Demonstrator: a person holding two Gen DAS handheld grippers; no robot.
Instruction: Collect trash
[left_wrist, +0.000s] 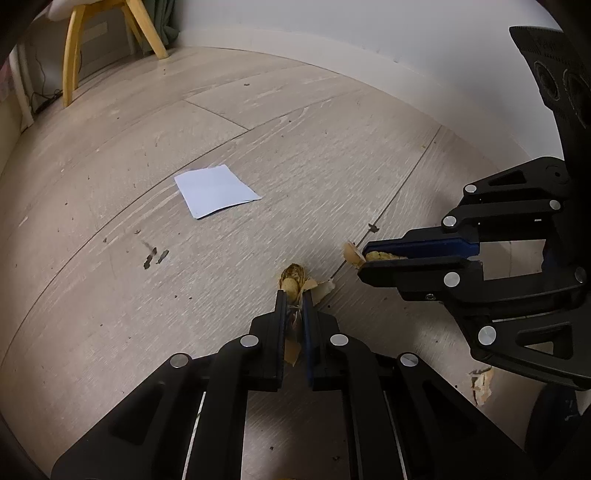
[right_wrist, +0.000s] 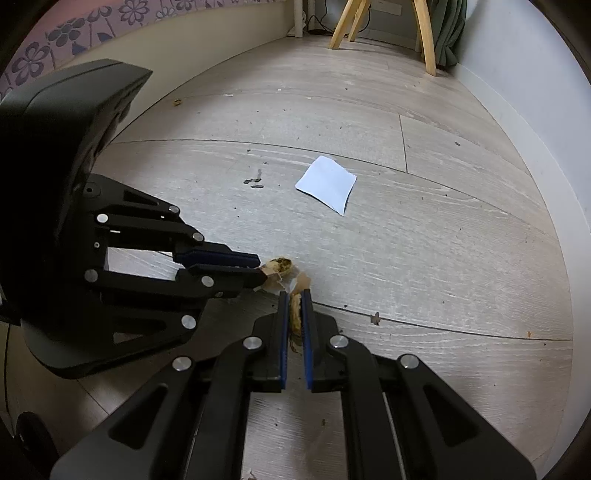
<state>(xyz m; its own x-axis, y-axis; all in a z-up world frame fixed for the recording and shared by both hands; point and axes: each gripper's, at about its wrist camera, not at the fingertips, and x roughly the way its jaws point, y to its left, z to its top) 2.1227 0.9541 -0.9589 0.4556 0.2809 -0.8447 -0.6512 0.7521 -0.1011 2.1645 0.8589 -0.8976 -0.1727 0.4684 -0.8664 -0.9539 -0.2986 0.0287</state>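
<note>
My left gripper (left_wrist: 294, 295) is shut on a yellow-brown peel scrap (left_wrist: 291, 277) just above the pale wood floor; it also shows in the right wrist view (right_wrist: 260, 266) with the scrap (right_wrist: 279, 264) at its tips. My right gripper (right_wrist: 294, 295) is shut on another brown peel scrap (right_wrist: 295, 310); in the left wrist view it (left_wrist: 364, 258) pinches that scrap (left_wrist: 380, 254), with a torn flake (left_wrist: 352, 253) sticking out. A white paper sheet (left_wrist: 216, 190) lies flat on the floor beyond both grippers, also in the right wrist view (right_wrist: 327, 182).
Small peel flakes lie between the grippers (left_wrist: 321, 288) and at the lower right (left_wrist: 482, 384). Dark crumbs (left_wrist: 155, 256) dot the floor. A wooden chair's legs (left_wrist: 74, 55) stand far back. A white wall (left_wrist: 369, 29) and a floral-covered edge (right_wrist: 55, 40) border the floor.
</note>
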